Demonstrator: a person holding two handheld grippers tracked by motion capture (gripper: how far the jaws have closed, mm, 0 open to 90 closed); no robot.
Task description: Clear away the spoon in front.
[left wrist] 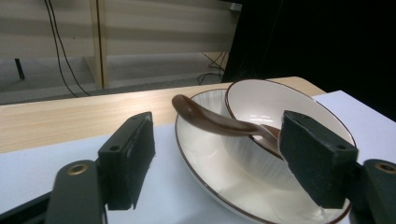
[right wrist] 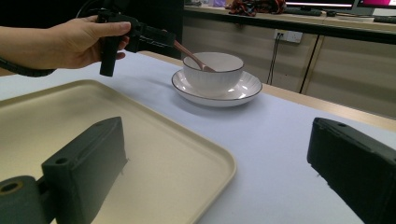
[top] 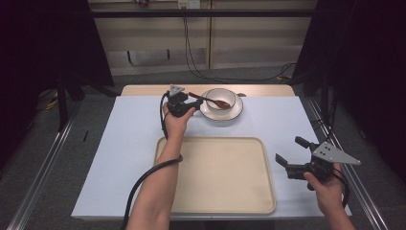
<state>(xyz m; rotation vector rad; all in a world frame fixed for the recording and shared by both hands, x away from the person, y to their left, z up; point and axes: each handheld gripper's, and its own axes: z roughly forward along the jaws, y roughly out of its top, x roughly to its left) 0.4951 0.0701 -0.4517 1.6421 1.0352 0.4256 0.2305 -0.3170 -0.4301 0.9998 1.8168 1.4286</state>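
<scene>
Left tongs (top: 195,102) are at the far side of the worktop (top: 129,129), held level and aimed at the brown spoon (top: 213,100). Their jaws stand apart on either side of the spoon's handle; in the left gripper view the handle end (left wrist: 187,108) rises in the gap between them, and neither pad touches it. The spoon is not gripped. Its bowl end rests inside the white bowl (top: 221,98) and its handle leans out over the rim toward the left tongs. The bowl stands on a white saucer (top: 237,112) with a dark rim, just beyond the far edge of the tray (top: 215,175).

Right tongs (top: 290,152) are at the near right of the worktop, beside the tray's right edge and well apart from the bowl. Their jaws stand wide open with nothing between them. The beige tray lies flat in the middle of the worktop.
</scene>
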